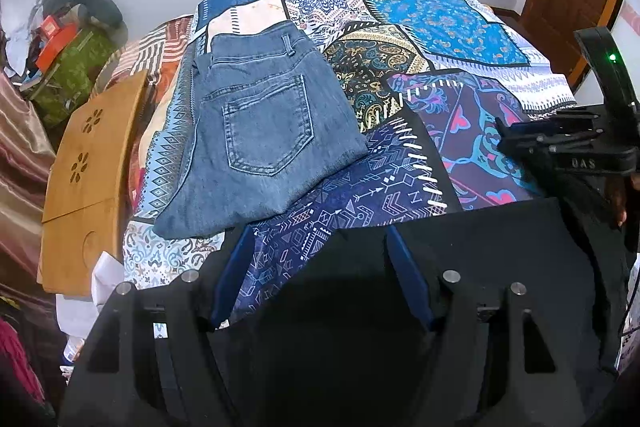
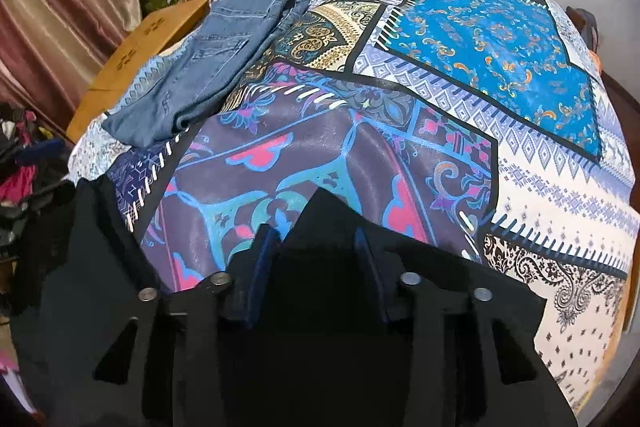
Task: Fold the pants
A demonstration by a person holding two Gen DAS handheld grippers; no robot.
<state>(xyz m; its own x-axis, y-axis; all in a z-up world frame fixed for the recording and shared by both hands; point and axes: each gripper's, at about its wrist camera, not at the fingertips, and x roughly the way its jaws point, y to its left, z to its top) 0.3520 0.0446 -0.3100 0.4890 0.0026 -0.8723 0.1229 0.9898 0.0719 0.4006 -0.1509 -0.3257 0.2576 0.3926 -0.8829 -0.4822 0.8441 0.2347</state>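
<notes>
Two pants: jeans (image 1: 256, 131), black pair (image 2: 328, 211).

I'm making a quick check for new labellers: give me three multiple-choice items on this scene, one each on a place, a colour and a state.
1. Where do the jeans lie?
A. on the wooden table
B. on the bedspread
C. on the floor

2. What colour are the pants at the near edge of the bed?
A. black
B. red
C. white

3. In what state are the jeans?
A. spread out at full length
B. hanging from a hook
C. folded, back pocket up

Answers:
1. B: patterned cloth shows on all sides of the jeans, and the table stands beside the bed.
2. A: both views show dark, unpatterned cloth there.
3. C: they form a short stack with layered edges and the pocket on top.
</notes>
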